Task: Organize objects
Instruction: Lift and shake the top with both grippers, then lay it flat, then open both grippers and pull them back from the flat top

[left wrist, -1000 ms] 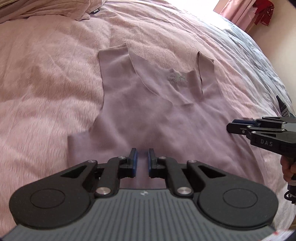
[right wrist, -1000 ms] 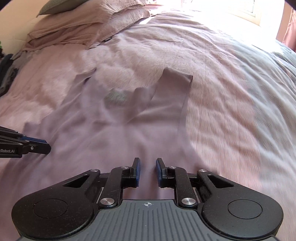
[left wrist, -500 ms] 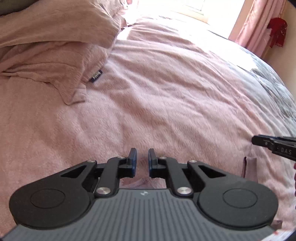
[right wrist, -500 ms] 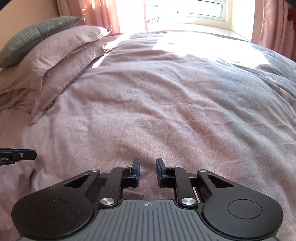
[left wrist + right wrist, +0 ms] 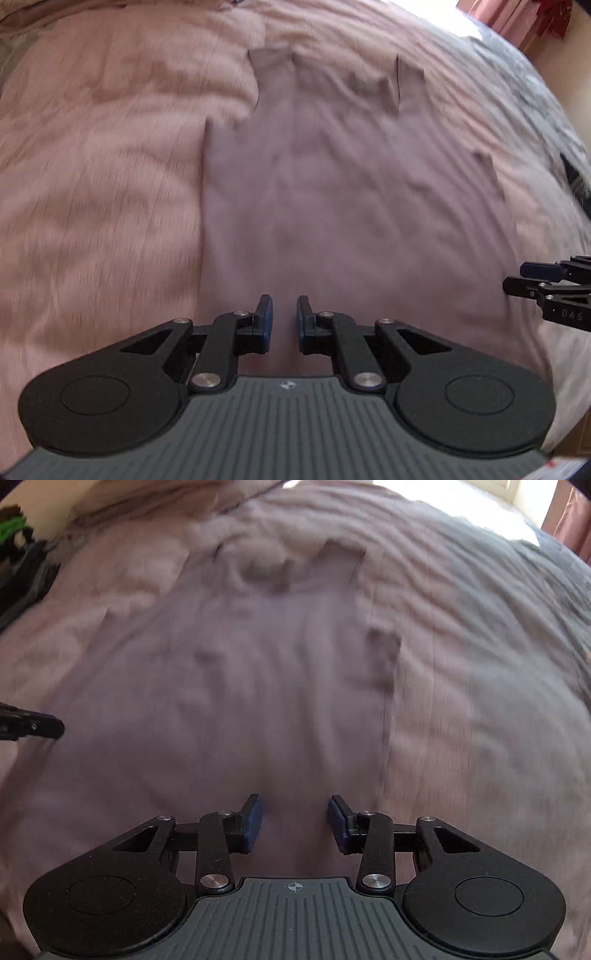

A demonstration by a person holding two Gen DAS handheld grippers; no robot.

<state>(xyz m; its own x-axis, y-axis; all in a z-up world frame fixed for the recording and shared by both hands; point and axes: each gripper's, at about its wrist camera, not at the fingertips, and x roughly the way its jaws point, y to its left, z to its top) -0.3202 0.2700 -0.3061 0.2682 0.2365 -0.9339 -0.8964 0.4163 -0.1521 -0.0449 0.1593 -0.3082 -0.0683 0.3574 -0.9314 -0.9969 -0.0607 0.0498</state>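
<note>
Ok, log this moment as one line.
scene: tank top flat on bedspread | left claw: shut, empty | right claw: opening, empty

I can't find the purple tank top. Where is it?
The tank top lies spread flat on the pink bedspread, straps pointing away, in the middle of both wrist views, just ahead of both tongs.
</note>
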